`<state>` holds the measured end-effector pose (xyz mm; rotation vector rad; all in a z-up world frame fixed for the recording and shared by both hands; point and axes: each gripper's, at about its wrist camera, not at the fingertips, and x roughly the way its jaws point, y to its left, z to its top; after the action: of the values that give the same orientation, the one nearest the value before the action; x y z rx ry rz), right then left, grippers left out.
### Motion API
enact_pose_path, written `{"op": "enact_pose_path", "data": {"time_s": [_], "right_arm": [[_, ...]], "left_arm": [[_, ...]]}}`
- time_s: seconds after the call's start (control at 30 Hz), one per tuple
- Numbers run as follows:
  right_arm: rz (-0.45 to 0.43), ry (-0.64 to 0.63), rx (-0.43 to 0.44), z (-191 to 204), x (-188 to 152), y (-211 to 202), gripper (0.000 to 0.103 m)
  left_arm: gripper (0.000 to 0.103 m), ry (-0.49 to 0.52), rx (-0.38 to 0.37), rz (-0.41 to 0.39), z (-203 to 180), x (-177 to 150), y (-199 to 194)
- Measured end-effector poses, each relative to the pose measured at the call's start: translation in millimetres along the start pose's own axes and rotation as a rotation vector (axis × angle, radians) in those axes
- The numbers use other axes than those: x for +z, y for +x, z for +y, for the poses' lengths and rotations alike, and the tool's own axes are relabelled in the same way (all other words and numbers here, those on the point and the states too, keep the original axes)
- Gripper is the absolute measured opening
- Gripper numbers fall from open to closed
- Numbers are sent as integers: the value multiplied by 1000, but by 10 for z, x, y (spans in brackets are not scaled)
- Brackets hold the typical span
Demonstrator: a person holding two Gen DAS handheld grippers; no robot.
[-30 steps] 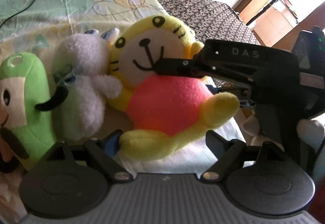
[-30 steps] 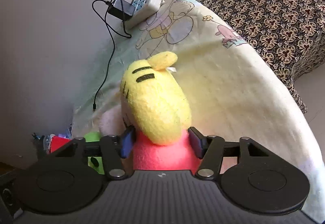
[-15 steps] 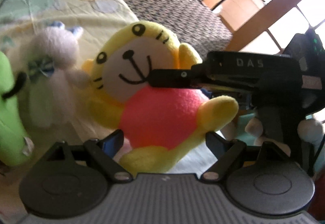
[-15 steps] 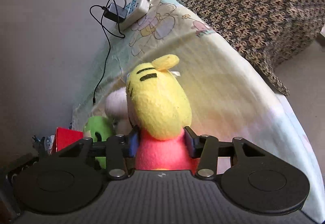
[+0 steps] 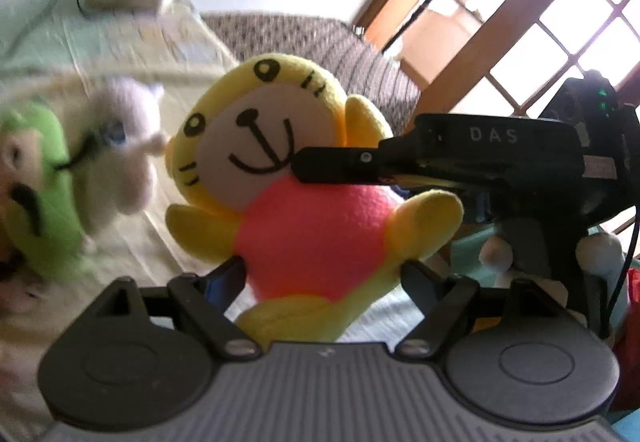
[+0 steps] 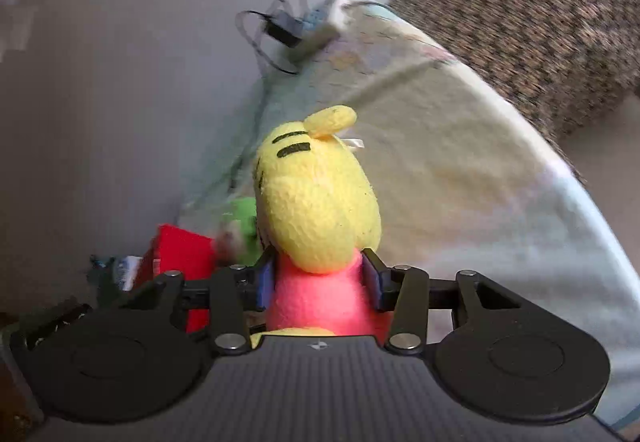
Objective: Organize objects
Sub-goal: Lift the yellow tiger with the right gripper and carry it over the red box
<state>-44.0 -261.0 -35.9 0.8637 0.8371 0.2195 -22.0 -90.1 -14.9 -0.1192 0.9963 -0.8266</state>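
**Yellow tiger toy is going up**

On the left, the green toy (image 5: 34, 197) and the white bunny (image 5: 128, 157) are staying on the blanket (image 5: 132, 53). In the middle, the yellow tiger toy (image 5: 304, 201) is lifting off the blanket, higher than a moment ago. The left gripper (image 5: 320, 274) is closing in around its pink tummy, and I cannot tell if it is squeezing yet. On the right, the right gripper (image 6: 318, 280) is squeezing the tiger's neck tighter. The tiger is probably getting moved to a new spot.
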Motion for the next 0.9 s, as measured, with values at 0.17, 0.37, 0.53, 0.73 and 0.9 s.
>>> {"op": "enact_pose_path", "data": {"time_s": [0.17,0.37,0.53,0.73,0.9], "right_arm": [[-27,-54,69,438,-79,76,47],[-18,-145,147,1058,-234,340,47],[-2,-193,213,1549,-357,672,46],[8,-227,242,1973,-539,1055,46],[-15,-275,197,2235,-702,1339,46]], "left_arm": [[82,44,51,-96,17,-10,-452],[82,26,102,-187,313,-130,-1091],[82,-4,148,-260,671,-198,-1617],[83,-25,212,-300,1112,-278,-2026],[83,-51,229,-299,1507,-309,-2162]]}}
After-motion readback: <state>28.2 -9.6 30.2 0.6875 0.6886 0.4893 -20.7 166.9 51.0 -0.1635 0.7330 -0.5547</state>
